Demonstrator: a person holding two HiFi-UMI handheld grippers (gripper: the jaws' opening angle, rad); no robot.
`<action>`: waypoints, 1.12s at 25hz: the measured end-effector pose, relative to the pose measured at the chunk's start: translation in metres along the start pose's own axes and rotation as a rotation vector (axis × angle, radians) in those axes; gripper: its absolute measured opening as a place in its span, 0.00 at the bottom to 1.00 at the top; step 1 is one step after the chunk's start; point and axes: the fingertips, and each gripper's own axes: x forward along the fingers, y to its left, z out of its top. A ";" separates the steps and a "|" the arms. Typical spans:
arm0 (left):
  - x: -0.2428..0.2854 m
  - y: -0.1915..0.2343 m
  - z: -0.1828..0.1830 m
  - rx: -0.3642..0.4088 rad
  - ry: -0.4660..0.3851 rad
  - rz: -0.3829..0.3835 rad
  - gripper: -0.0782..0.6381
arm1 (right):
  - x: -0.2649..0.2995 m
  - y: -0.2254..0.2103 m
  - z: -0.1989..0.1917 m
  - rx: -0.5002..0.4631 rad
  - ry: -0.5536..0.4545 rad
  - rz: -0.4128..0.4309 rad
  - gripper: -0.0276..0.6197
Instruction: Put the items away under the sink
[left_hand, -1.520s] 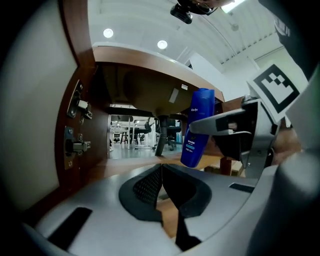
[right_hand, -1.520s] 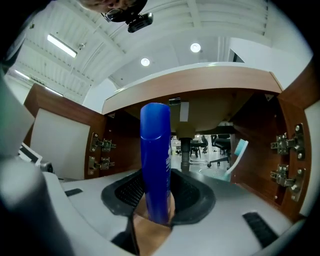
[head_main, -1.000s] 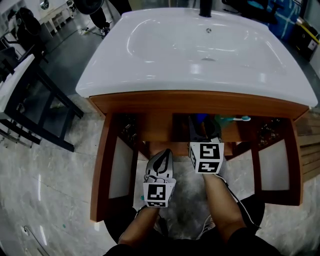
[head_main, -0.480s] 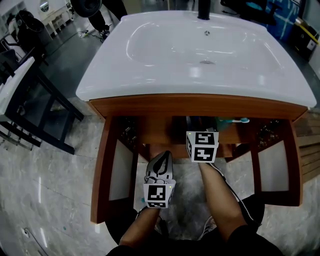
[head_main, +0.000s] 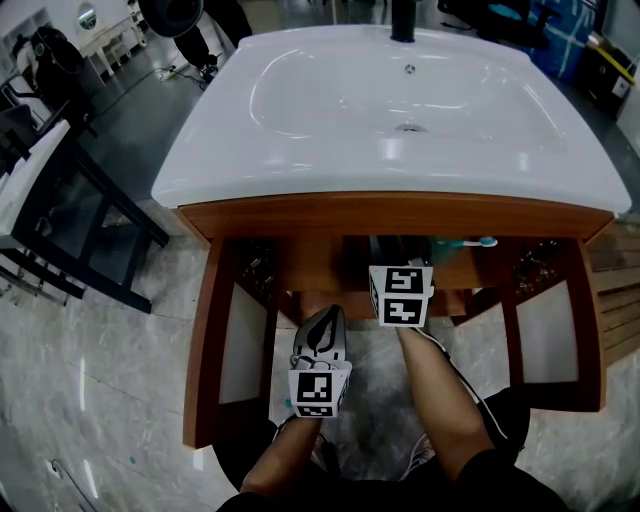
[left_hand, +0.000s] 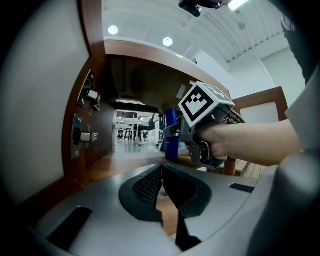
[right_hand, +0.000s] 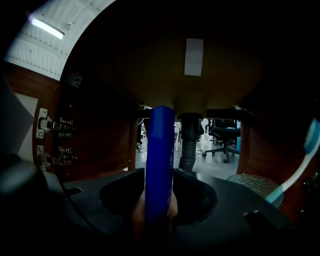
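Under the white ceramic sink (head_main: 300, 150), the right hand-held gripper (right_hand: 159, 197), its jaws just opening, touches the upright tall blue plastic bottle (right_hand: 160, 150); release fully, then withdraw straight. The left hand-held gripper (left_hand: 161, 182) is closed and empty.

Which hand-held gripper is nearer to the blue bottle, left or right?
Right. The blue bottle stands between the jaws of the right hand-held gripper, which have just been opening, under the sink. The left hand-held gripper is farther back, in front of the cabinet, jaws together.
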 end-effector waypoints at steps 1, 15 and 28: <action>0.000 0.001 0.000 0.001 0.002 0.003 0.14 | -0.001 0.001 0.001 -0.002 -0.005 0.001 0.33; 0.000 -0.002 -0.004 -0.024 0.000 0.007 0.14 | -0.093 0.003 -0.012 0.015 -0.088 -0.061 0.23; -0.054 -0.059 0.160 -0.089 0.118 -0.072 0.14 | -0.221 0.007 0.118 0.029 -0.002 0.093 0.07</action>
